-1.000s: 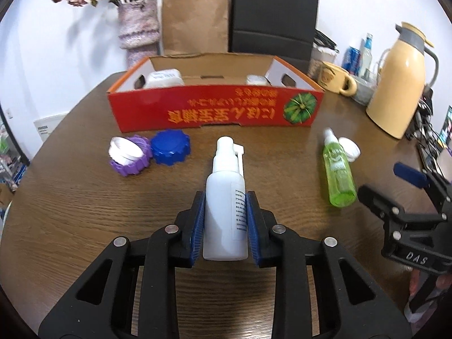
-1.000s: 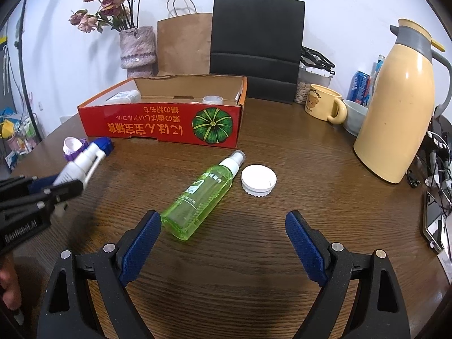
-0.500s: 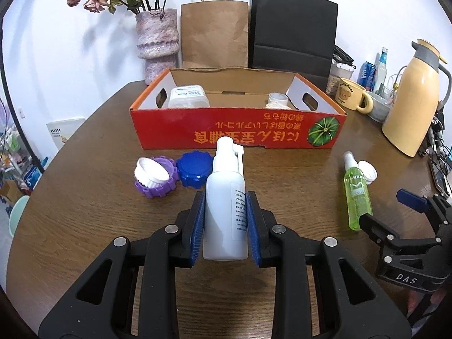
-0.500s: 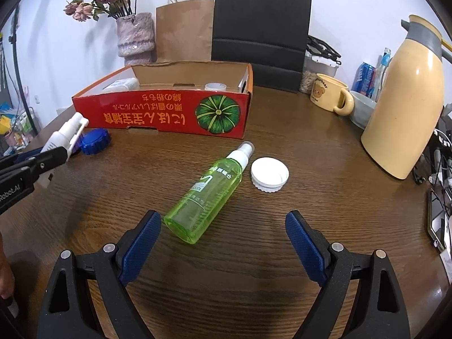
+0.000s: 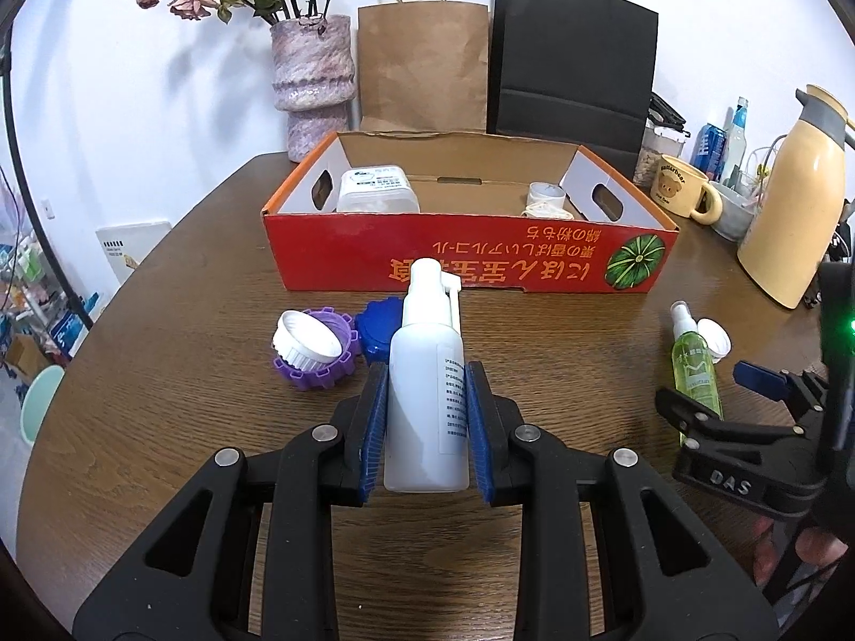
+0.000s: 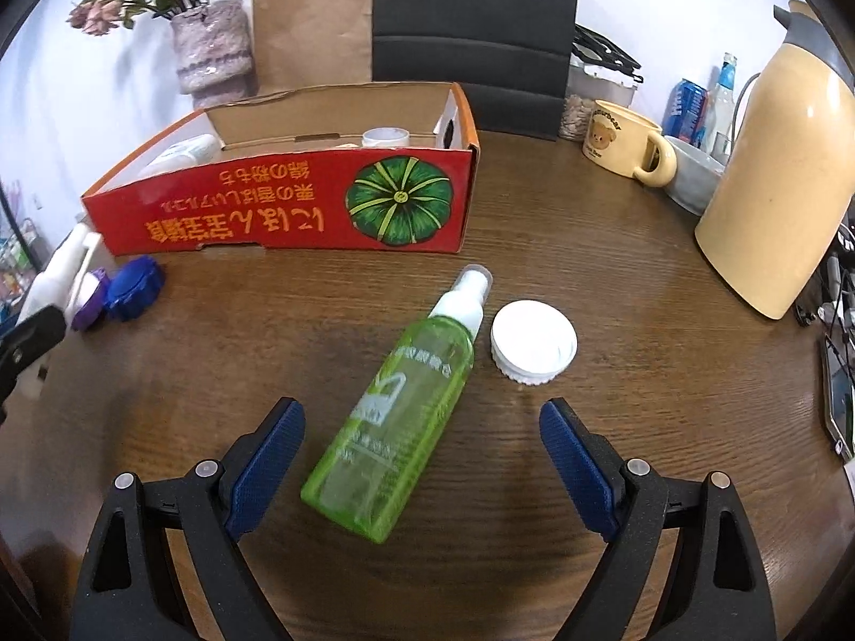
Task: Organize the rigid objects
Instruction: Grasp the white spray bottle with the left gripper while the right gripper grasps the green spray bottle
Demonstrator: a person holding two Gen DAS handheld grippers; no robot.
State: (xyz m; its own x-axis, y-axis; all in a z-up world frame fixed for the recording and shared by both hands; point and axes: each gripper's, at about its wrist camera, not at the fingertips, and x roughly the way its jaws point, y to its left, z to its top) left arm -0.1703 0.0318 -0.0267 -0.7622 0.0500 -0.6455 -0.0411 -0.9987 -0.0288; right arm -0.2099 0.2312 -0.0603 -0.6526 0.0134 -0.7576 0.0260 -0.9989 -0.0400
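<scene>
My left gripper [image 5: 426,414] is shut on a white spray bottle [image 5: 427,390], held above the table and pointing at the red cardboard box [image 5: 481,262]. The box holds a white container [image 5: 377,195] and a small jar [image 5: 545,197]. A purple cap with a white lid in it [image 5: 312,344] and a blue cap [image 5: 377,326] lie before the box. My right gripper [image 6: 422,459] stands open just over a green spray bottle [image 6: 395,406], whose lower end lies between the blue pads. A white lid [image 6: 534,344] rests beside that bottle.
A cream thermos [image 6: 775,171] stands at the right, with a yellow bear mug [image 6: 620,141], a bowl and cans behind it. A flower vase [image 5: 312,80], a brown paper bag [image 5: 425,64] and a black bag [image 5: 572,53] line the back. A phone lies at the right table edge.
The left gripper lifted and drew back a little with the white bottle, so the box now looks farther off. The right gripper moved forward and down over the green bottle.
</scene>
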